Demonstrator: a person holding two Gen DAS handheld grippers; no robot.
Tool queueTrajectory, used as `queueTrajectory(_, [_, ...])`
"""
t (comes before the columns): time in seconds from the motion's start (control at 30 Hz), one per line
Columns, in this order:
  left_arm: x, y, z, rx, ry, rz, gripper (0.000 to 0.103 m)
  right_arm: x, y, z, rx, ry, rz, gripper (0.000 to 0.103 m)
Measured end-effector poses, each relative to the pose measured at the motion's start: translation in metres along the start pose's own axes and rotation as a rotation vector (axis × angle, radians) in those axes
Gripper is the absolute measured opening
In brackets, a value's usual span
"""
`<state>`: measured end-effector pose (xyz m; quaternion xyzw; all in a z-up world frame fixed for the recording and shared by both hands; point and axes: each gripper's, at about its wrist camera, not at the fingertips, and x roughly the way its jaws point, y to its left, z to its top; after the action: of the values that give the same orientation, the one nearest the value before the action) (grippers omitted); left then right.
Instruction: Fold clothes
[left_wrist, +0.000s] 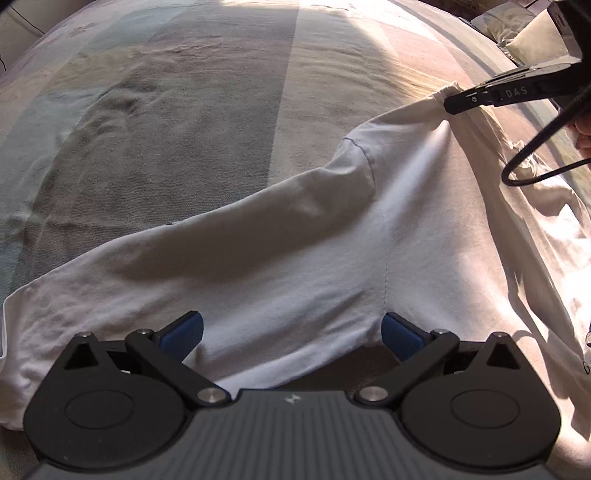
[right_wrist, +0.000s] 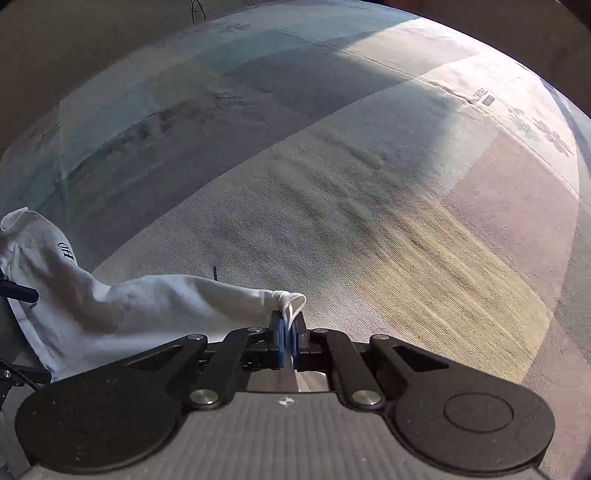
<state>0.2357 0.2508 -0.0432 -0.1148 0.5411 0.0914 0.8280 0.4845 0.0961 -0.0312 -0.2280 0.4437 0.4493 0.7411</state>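
A white garment (left_wrist: 295, 258) lies crumpled on the striped bed cover (left_wrist: 184, 129). In the left wrist view my left gripper (left_wrist: 291, 334) hangs just over its near part, its blue pads (left_wrist: 183, 334) wide apart with cloth below them, not pinched. My right gripper (left_wrist: 452, 103) shows at the upper right there, shut on a bunched edge of the garment and pulling it taut. In the right wrist view the right gripper (right_wrist: 289, 332) has its blue pads (right_wrist: 281, 341) pressed together on the white hem (right_wrist: 291, 301), and the garment (right_wrist: 129, 306) trails off to the left.
The bed cover (right_wrist: 351, 221) has broad grey, beige, pink and teal stripes and spreads far beyond the garment. Pillows (left_wrist: 517, 29) sit at the upper right of the left wrist view. A black cable (left_wrist: 535, 155) loops below the right gripper, beside a hand (left_wrist: 583, 136).
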Motion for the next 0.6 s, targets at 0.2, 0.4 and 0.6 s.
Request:
queueTrajectory(0.2, [-0.003,0.006,0.012,-0.014,-0.078,0.072,0.102,-0.02,-0.008,0.028,-0.051,-0.099,-0.088,0.007])
queueTrajectory(0.4, [0.005,0.017,0.022,-0.025,-0.106,0.135,0.102,0.008,-0.025,0.035,-0.05,-0.074,-0.181,0.009])
queueTrajectory(0.6, [0.005,0.027,0.023,-0.04,-0.102,0.141,0.102,0.023,-0.027,0.024,0.045,0.008,-0.254,0.025])
